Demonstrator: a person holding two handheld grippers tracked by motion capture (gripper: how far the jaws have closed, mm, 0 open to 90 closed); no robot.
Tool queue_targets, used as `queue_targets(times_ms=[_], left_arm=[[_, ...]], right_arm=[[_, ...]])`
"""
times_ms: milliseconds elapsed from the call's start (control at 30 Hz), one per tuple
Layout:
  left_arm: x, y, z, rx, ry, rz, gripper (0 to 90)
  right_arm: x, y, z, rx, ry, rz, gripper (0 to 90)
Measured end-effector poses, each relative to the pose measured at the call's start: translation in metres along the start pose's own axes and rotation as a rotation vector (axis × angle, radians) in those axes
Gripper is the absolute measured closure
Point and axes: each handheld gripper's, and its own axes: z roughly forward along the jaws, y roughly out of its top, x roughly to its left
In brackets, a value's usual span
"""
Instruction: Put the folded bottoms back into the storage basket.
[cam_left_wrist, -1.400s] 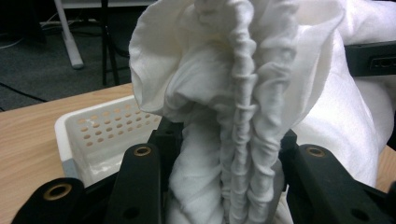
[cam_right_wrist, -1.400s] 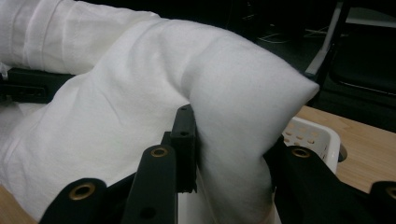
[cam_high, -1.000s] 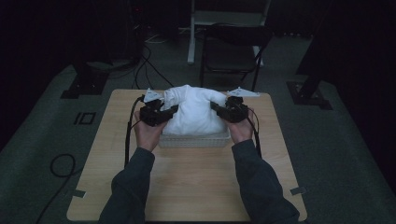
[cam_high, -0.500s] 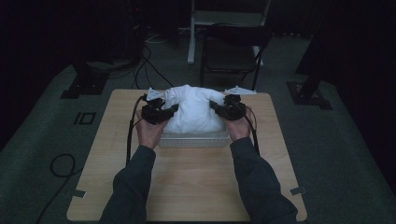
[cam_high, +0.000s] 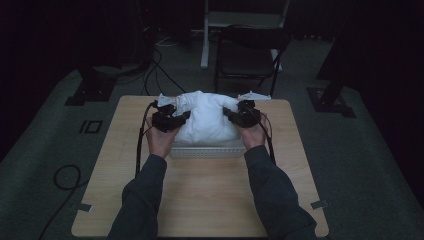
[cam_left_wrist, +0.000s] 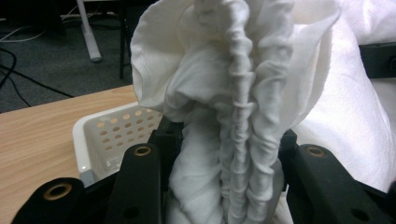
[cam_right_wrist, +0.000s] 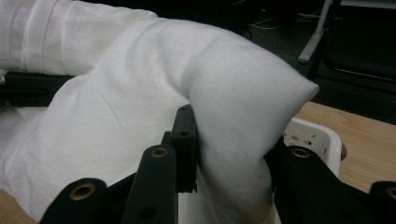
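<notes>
Both hand-held grippers, left (cam_high: 176, 119) and right (cam_high: 235, 114), pinch bunched ends of the white cloth bundle (cam_high: 205, 119), holding it over the white perforated plastic basket (cam_high: 206, 151). Across the last second it has barely shifted, so lowering it in looks imminent.

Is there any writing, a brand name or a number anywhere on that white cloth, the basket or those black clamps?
None can be read: the white cloth, the white perforated basket, the left gripper, the right gripper and the wooden table all look plain and bear no visible text.
</notes>
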Motion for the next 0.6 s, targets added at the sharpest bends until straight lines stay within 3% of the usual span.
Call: queue_targets(times_ms=[600], left_arm=[[0.003,-0.007,0.014,0.017,0.028,-0.013,59.6]], right_arm=[[-0.003,-0.005,0.013,0.021,-0.018,0.015,69.1]])
